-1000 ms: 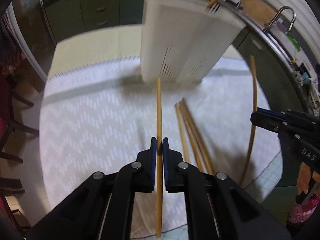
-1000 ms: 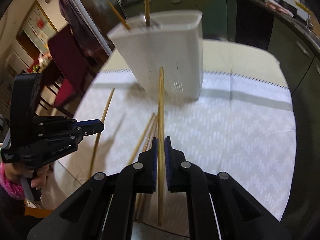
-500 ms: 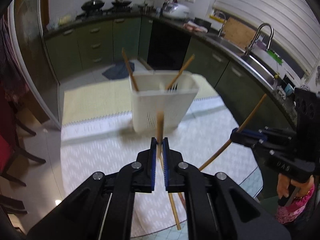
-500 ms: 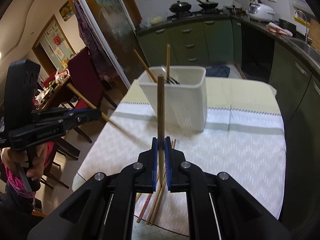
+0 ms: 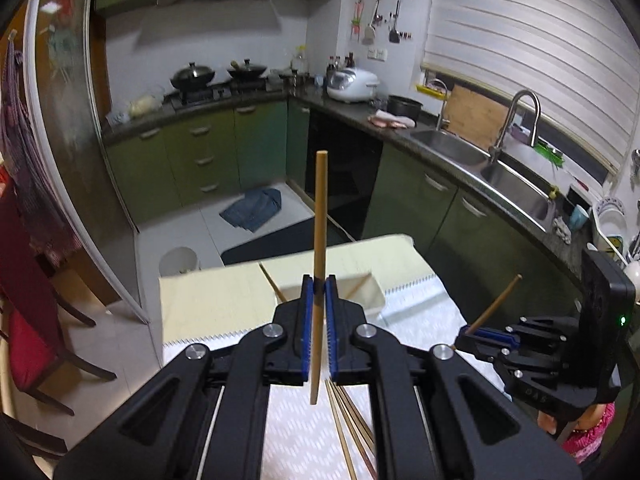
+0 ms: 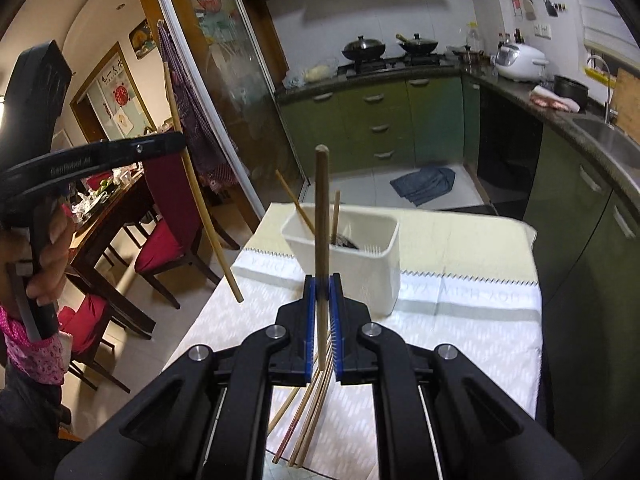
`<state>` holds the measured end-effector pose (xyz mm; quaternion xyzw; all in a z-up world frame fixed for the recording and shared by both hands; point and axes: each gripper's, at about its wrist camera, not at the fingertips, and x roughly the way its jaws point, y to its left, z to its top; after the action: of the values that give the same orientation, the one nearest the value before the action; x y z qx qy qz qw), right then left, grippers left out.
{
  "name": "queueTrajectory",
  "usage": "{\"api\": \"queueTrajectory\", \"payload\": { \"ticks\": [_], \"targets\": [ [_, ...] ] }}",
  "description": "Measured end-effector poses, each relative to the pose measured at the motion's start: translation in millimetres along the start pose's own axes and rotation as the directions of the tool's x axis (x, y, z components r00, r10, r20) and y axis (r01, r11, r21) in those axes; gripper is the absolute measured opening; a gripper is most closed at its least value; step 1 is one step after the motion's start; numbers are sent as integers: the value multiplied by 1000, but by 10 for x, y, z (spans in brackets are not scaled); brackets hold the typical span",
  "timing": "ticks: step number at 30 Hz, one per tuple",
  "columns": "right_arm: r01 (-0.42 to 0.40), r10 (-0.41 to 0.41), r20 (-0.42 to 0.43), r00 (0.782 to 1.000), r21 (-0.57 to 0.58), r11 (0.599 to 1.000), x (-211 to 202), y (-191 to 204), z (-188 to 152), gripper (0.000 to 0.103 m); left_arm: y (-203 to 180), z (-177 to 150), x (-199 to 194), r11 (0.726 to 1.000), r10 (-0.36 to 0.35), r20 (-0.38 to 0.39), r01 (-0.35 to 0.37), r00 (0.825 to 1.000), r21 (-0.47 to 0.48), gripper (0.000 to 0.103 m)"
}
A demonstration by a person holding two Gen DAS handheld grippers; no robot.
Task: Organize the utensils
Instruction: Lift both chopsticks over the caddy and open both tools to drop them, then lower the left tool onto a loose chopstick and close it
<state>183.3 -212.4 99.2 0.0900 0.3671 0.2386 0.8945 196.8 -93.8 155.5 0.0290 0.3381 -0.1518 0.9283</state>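
On table [image 6: 472, 344], white holder [image 6: 360, 264] with chopsticks [image 6: 335, 216], each hand-held gripper [image 5: 319, 286] [image 6: 322, 286] pinching one chopstick [image 5: 320, 216] [image 6: 321, 208].

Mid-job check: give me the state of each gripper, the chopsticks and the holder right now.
Left gripper: shut on a chopstick, held off the table.
Right gripper: shut on another chopstick, also held off the table.
White holder: upright on the cloth, two chopsticks already inside.
Loose chopsticks: lying on the cloth, not picked up.

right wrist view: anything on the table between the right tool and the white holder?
Only bare patterned cloth there. The loose chopsticks lie nearer, under the right tool, which grips one chopstick upright in front of the white holder.
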Motion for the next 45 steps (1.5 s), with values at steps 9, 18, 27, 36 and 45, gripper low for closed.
{"api": "queueTrajectory", "payload": {
  "ticks": [9,18,27,36,45],
  "targets": [
    [34,-32,140,990,-19,999,-375,48,529,7,-15,427,-47,1000,26,85,-25,996,-10,6],
    [91,-82,238,968,-25,996,-345,50,1010,7,13,430,405,999,37,65,-36,997,-17,6],
    [123,-122,167,978,8,992,418,-161,971,8,69,215,842,999,34,21,-34,999,-21,6],
    [148,-148,43,988,6,989,1156,-376,590,8,163,-304,1399,999,24,-114,-29,993,-42,7],
    [176,-174,50,983,-32,984,1165,-344,330,26,175,-481,1254,998,40,-106,-44,994,-37,48]
  ]
}}
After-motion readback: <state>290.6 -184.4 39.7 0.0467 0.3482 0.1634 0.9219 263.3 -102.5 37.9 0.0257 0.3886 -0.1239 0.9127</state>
